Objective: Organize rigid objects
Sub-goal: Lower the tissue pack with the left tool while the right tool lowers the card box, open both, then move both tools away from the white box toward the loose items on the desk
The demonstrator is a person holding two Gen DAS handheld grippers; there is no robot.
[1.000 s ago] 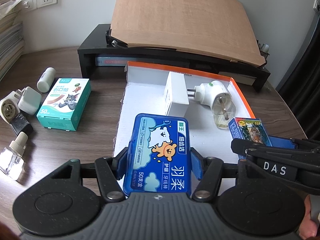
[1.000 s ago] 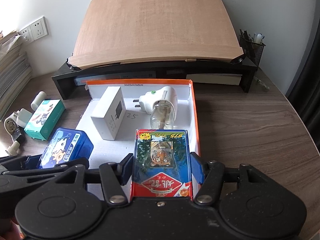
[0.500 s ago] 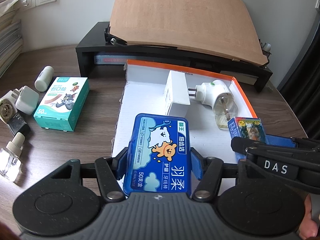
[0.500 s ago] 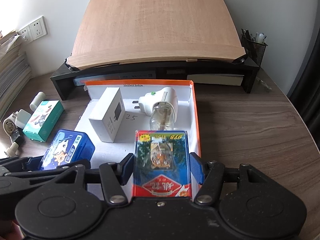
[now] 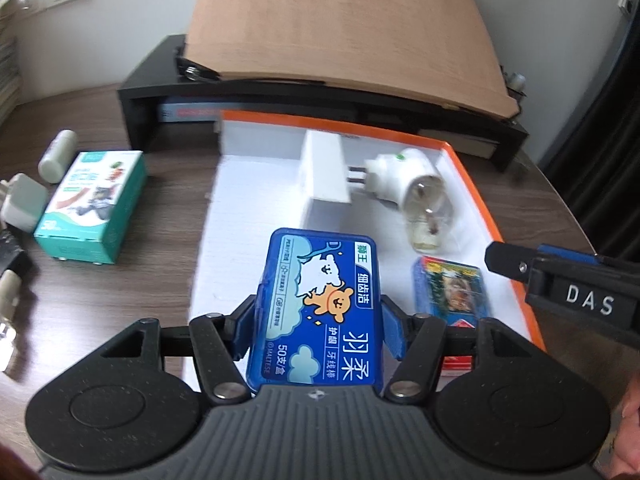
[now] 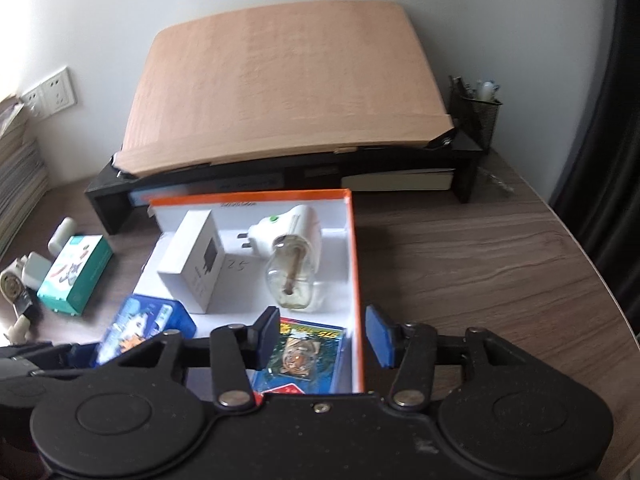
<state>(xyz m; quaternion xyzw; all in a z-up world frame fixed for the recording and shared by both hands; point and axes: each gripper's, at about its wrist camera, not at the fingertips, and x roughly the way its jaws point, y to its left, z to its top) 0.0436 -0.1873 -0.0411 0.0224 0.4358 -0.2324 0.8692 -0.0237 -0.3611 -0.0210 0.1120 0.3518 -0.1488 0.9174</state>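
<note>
My left gripper [image 5: 318,332] has a blue floss box [image 5: 320,308] between its blue pads, above the near left part of a white tray with an orange rim [image 5: 472,200]. Its jaws are opening, though the pads still touch the box's sides. The right gripper [image 6: 322,336] is open above the tray's near right corner [image 6: 354,264]; its jaws are closing with nothing between them. Below it a tiger-print card pack [image 6: 304,360] lies flat in the tray, also seen from the left wrist as the card pack [image 5: 452,296]. A white carton [image 5: 324,176] and a plug-in vaporiser [image 5: 408,184] lie further back.
Left of the tray are a teal plaster box [image 5: 92,204], a white charger [image 5: 22,200] and a small white bottle [image 5: 58,156]. A black desk riser [image 6: 280,172] with a tilted wooden board stands behind. A mesh pen holder [image 6: 480,116] is at the back right.
The right gripper has let go of the card pack, which now lies in the tray, and has lifted away from it. The left gripper still has the blue floss box.
</note>
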